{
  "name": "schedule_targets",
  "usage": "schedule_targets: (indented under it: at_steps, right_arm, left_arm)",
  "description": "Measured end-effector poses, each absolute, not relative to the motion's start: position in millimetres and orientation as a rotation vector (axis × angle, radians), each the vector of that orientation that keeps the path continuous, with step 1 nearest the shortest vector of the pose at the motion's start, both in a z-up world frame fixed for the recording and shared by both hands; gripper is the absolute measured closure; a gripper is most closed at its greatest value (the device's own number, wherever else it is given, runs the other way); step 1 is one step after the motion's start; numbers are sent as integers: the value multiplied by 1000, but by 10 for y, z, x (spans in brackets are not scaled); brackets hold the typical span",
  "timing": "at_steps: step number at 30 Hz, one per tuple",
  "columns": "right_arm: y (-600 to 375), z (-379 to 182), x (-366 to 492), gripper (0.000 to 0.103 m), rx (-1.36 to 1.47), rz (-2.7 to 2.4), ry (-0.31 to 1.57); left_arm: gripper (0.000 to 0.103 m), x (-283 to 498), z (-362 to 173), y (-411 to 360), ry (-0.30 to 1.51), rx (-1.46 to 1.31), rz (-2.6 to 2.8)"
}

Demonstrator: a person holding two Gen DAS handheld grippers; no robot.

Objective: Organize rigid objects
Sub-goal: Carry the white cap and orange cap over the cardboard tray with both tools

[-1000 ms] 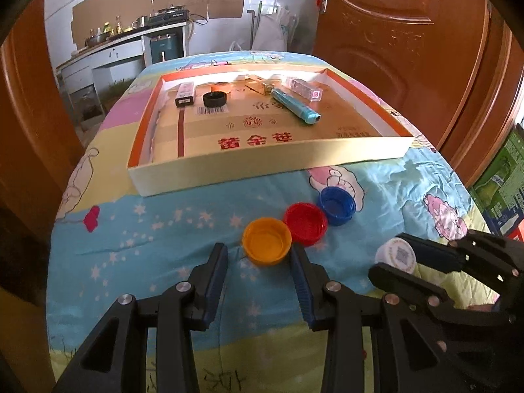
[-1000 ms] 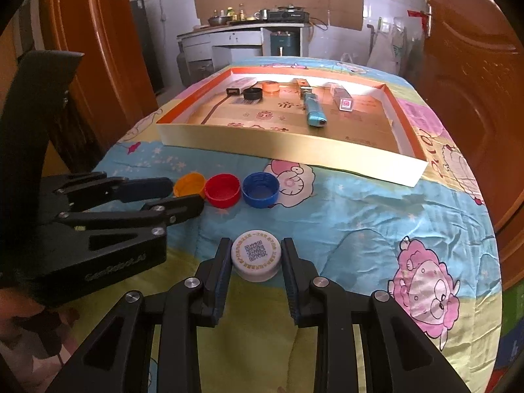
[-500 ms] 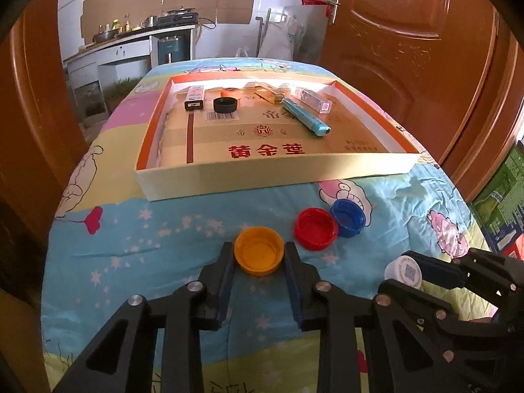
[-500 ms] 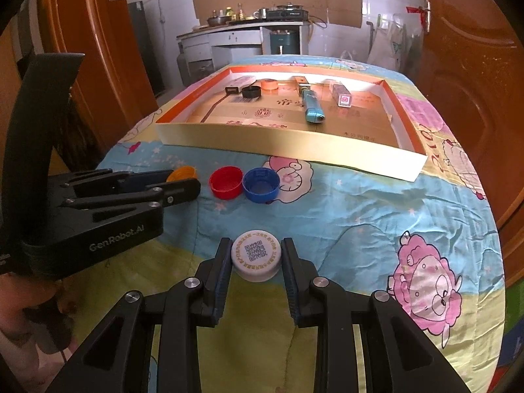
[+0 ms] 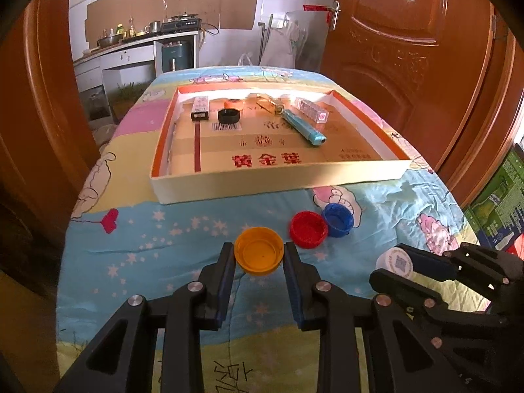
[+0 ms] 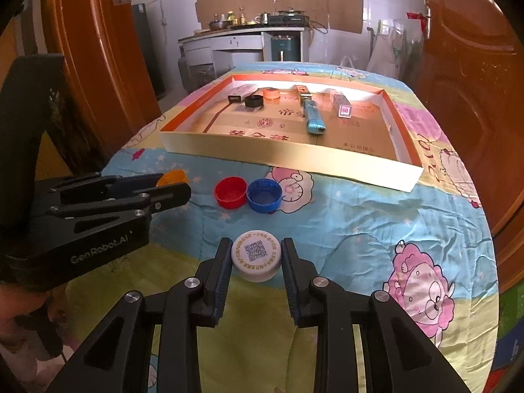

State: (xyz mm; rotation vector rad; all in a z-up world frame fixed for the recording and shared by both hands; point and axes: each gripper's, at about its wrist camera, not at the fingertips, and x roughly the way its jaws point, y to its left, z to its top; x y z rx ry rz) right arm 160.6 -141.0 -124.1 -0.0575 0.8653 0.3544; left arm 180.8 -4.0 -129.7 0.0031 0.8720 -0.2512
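My left gripper (image 5: 259, 255) is shut on an orange bottle cap (image 5: 258, 250) and holds it above the bedspread; the cap also shows in the right wrist view (image 6: 173, 177). My right gripper (image 6: 256, 255) is shut on a white cap with a QR code (image 6: 256, 254), which also shows in the left wrist view (image 5: 397, 260). A red cap (image 5: 308, 229) and a blue cap (image 5: 338, 219) lie side by side on the cloth ahead. Beyond them stands a shallow cardboard tray (image 5: 278, 181).
The tray holds a black cap (image 5: 228, 116), a small orange cap (image 5: 233, 103), a blue tube (image 5: 304, 127), a white-and-black stick (image 5: 200, 108) and small clear boxes (image 5: 311, 110). Wooden doors flank the bed. A kitchen counter stands behind.
My left gripper closed on the orange cap and lifted it away from the red and blue caps. My right gripper kept hold of the white cap.
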Motion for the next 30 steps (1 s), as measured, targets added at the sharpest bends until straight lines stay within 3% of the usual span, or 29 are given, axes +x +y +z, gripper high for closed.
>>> schedule_targets:
  at_steps: [30]
  right_arm:
    - [-1645, -679, 1826, 73, -20, 303, 758]
  left_arm:
    - [73, 1940, -736, -35, 757, -68, -264]
